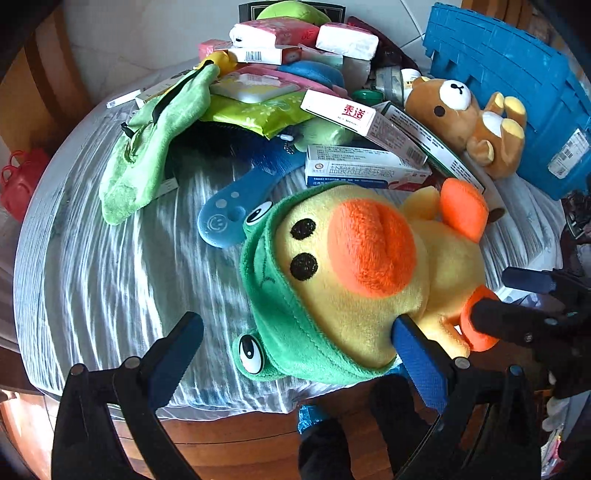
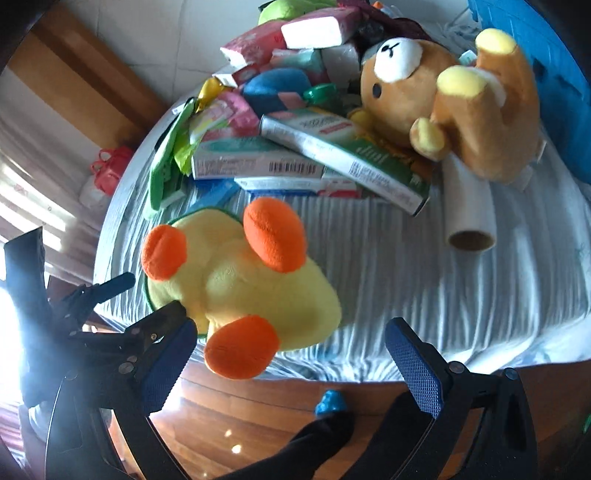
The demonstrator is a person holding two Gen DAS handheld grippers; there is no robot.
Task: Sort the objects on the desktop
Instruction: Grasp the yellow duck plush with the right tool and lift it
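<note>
A yellow duck plush [image 1: 354, 273] with an orange beak and a green frog hood lies on the striped tablecloth [image 1: 110, 288] near the table's front edge. My left gripper [image 1: 295, 354] is open wide at the duck's head end, its right finger [image 1: 421, 365] touching the duck's body. In the right wrist view the duck [image 2: 258, 288] shows its underside and orange feet. My right gripper [image 2: 291, 354] is open around one orange foot [image 2: 240, 347]. A brown bear plush [image 1: 465, 118] lies on its back by the pile.
Medicine boxes [image 1: 362, 170], tissue packs [image 1: 273, 33], a green cloth [image 1: 147, 147] and a blue brush [image 1: 236, 206] crowd the far half. A blue crate [image 1: 517, 85] stands at the right. A paper roll [image 2: 469, 210] lies below the bear. A person's dark legs [image 2: 332, 443] show below the edge.
</note>
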